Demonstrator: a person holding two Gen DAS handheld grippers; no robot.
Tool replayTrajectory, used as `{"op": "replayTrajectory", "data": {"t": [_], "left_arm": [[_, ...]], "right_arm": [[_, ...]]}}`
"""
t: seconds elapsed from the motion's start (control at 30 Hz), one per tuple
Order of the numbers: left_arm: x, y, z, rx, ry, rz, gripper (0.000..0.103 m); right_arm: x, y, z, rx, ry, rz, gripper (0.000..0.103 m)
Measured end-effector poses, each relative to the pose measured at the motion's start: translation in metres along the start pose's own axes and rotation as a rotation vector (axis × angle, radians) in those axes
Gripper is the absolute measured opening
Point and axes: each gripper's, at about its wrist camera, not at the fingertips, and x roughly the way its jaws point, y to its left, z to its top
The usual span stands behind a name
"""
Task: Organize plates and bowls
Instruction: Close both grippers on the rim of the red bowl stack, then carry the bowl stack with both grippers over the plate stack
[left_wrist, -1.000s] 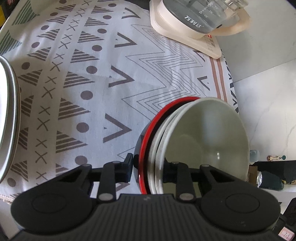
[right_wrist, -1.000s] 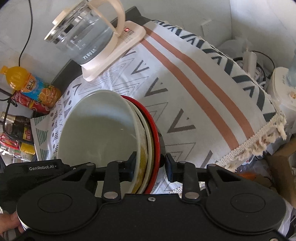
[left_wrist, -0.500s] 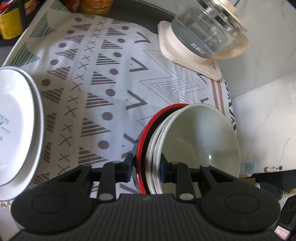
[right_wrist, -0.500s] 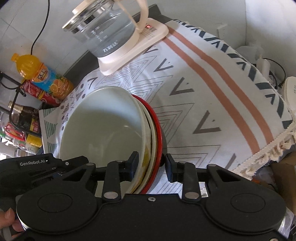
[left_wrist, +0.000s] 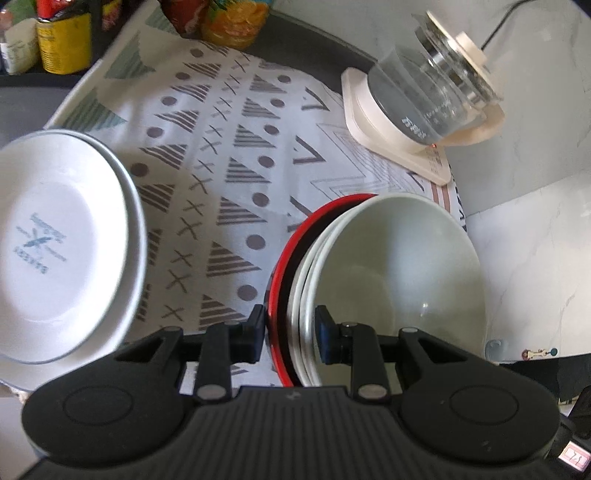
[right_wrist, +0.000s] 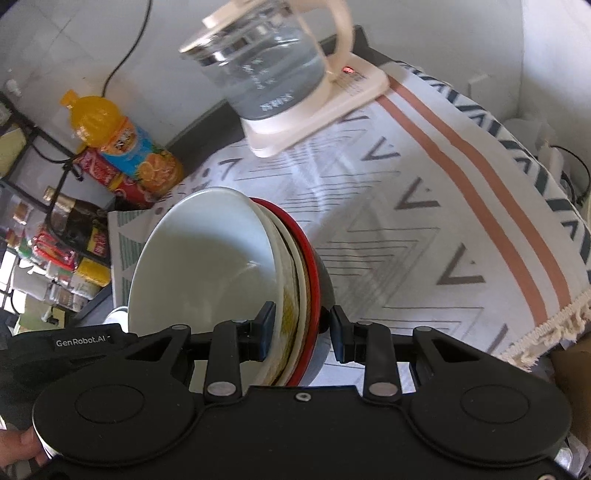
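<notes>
Both claws have risen and drifted across the worktop since a second ago, carrying the nested bowl stack (left_wrist: 388, 273) between them. Left wrist view: more of the patterned cloth (left_wrist: 229, 155) shows, the white plate stack (left_wrist: 62, 236) has come into frame at left, and cans and bottles appear along the far edge. Right wrist view: the glass kettle (right_wrist: 266, 62) sits higher in frame, and the orange drink bottle (right_wrist: 125, 144) is more exposed.

Left claw (left_wrist: 290, 334): pinching the stack's rim, one pad outside the red-rimmed outer bowl, one inside the pale inner bowl. Right claw (right_wrist: 301, 332): same pinch on the opposite rim. Neither opening appears changed across frames. A hand (right_wrist: 22, 450) shows at the lower left corner.

Stack location: off the cloth, held tilted between the two claws, with the plates just to its left.

Judgement: bowls are already nested; this looks like the transport phase, probably toward a spot by the plates. Risk: the tilted inner bowls could slide if either pinch loosens.
</notes>
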Motion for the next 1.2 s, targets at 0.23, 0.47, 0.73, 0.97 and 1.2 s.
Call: {"op": "replayTrajectory", "data": {"t": [0.23, 0.47, 0.73, 0.97, 1.2], "left_arm": [[-0.026, 0.025, 0.009, -0.045, -0.048, 0.006, 0.026], [-0.055, 0.055, 0.019, -0.099, -0.1, 0.026, 0.026], [-0.087, 0.095, 0.024, -0.172, -0.157, 0.028, 0.026], [-0.111, 0.139, 0.021, -0.248, -0.193, 0.057, 0.026], [-0.131, 0.174, 0.015, -0.299, -0.221, 0.093, 0.026]], "right_arm": [[0.004, 0.031, 0.001, -0.053, 0.01, 0.038, 0.03], [0.008, 0.074, -0.001, -0.136, 0.013, 0.086, 0.03], [0.016, 0.121, -0.001, -0.215, 0.027, 0.14, 0.03], [0.028, 0.163, -0.015, -0.282, 0.06, 0.195, 0.03], [0.046, 0.197, -0.031, -0.328, 0.108, 0.222, 0.03]]}}
